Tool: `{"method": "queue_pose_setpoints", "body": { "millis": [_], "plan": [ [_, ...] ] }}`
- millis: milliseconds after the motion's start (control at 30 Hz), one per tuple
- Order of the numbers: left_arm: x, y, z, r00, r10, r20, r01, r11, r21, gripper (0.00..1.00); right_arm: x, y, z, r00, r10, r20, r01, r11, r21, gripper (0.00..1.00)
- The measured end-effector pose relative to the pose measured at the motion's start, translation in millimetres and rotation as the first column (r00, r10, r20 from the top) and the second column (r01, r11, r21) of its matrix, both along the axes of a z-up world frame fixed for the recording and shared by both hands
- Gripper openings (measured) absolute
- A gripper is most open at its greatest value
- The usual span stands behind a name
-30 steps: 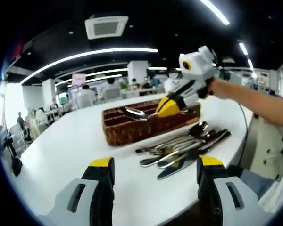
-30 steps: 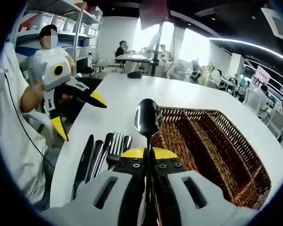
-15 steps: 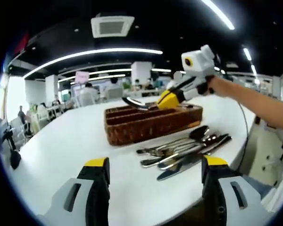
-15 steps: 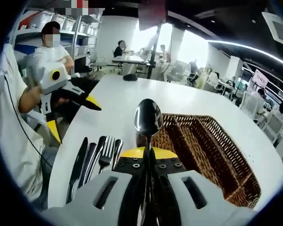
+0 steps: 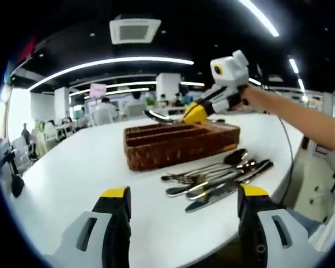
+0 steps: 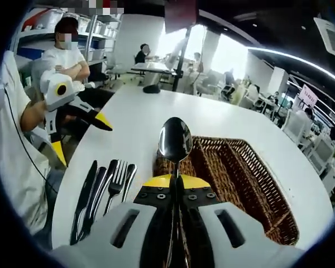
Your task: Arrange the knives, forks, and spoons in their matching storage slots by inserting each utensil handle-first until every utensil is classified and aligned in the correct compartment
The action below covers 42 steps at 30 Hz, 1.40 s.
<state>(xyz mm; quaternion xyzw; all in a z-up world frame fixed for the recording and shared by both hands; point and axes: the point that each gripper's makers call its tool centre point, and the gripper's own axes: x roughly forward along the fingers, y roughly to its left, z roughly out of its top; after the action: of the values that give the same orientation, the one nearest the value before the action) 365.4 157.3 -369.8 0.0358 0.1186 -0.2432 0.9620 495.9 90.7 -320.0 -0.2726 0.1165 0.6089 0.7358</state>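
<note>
The right gripper (image 6: pixel 176 184) is clamped on the handle of a spoon (image 6: pixel 175 139), its jaws pressed together with the handle running back between them and the bowl standing out ahead of the tips; in the left gripper view the same right gripper (image 5: pixel 194 113) hangs above the wicker tray (image 5: pixel 178 145), the spoon (image 5: pixel 158 116) reaching out over the tray's far side. The bowl leads and the handle is the gripped end, so, since the task asks for handle-first insertion, I judge the spoon will have to be turned or tipped before it goes into a slot; it is lifted clear of the tray's rim, not touching the wicker, which keeps it free to be aimed at one of the long compartments.

The wicker tray (image 6: pixel 240 184) sits toward the middle of the tabletop (image 5: pixel 72 178), its dividers running lengthwise; what its slots hold cannot be made out. The loose utensils (image 5: pixel 218 178) lie in a row on the tabletop just beside the tray, nearer the edge where the person stands; in the right gripper view they show as knives, a fork and another piece (image 6: pixel 103 192) lying parallel, ready to be picked off one at a time.

The left gripper (image 5: pixel 181 229) is low by the near edge of the tabletop, jaws wide apart and holding nothing; the loose utensils lie ahead of it, apart from its tips, so it looks to be waiting.
</note>
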Motion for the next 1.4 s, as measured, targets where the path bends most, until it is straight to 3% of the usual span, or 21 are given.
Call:
{"method": "queue_pose_setpoints", "body": {
  "millis": [700, 1400],
  "plan": [
    [6.8, 2, -1.6, 1.0, 0.012, -0.002, -0.013, 1.0, -0.012, 0.77, 23, 0, 1.6, 1.0, 0.0, 0.013, 0.0, 1.0, -0.024, 0.03],
    [13.1, -2, -4.0, 1.0, 0.003, -0.012, -0.003, 1.0, -0.003, 0.75, 54, -5, -1.4, 1.0, -0.013, -0.014, 0.012, 0.999, -0.043, 0.03]
  ]
}}
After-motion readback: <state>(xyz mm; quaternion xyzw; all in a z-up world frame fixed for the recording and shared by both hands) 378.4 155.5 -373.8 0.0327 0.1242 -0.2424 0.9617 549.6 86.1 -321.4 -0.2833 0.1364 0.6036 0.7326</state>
